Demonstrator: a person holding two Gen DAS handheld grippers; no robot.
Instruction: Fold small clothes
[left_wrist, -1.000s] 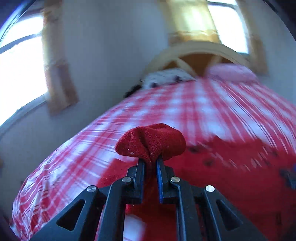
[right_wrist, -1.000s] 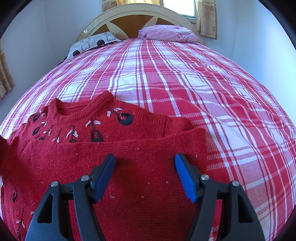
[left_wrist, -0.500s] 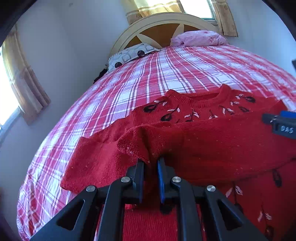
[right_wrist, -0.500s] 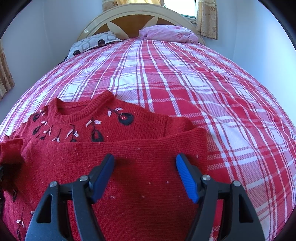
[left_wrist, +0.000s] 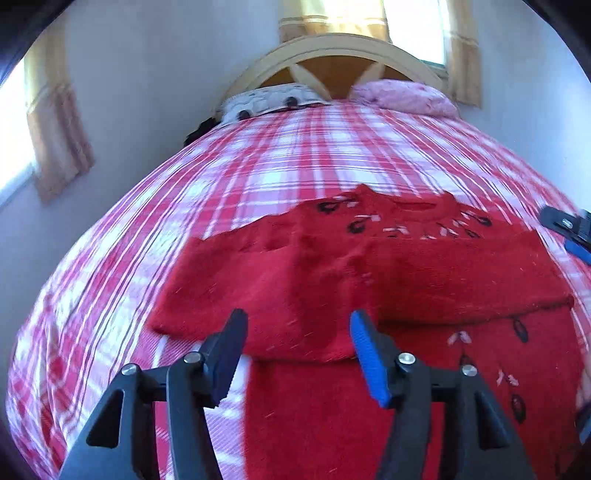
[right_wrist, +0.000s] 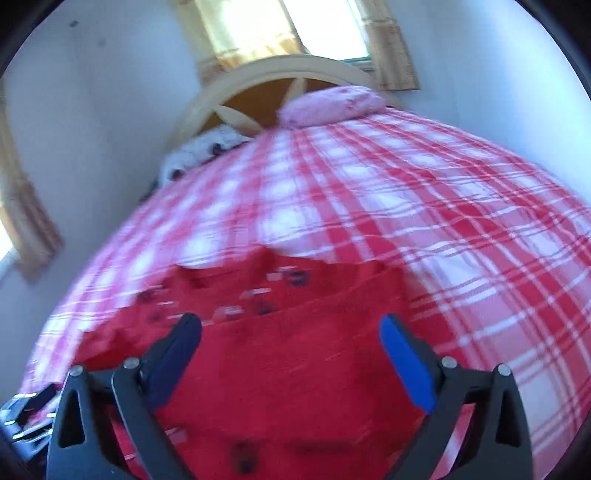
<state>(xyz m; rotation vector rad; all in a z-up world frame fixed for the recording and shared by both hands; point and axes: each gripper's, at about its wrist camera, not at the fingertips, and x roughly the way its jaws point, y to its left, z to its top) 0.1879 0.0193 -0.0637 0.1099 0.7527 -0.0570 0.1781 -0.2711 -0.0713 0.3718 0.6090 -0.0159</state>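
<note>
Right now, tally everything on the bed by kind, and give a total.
Red sweater: 1
Pink pillow: 1
White spotted pillow: 1
Total: 3

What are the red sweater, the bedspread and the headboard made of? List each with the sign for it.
Red sweater: looks like knitted wool or acrylic; matte, fuzzy surface with lint flecks and a ribbed collar.
Bedspread: woven cloth, probably cotton; flat matte plaid, fine weave lines.
Headboard: seems to be wood; smooth cream-painted arch over brown panels. Blur leaves the grain unclear.
</note>
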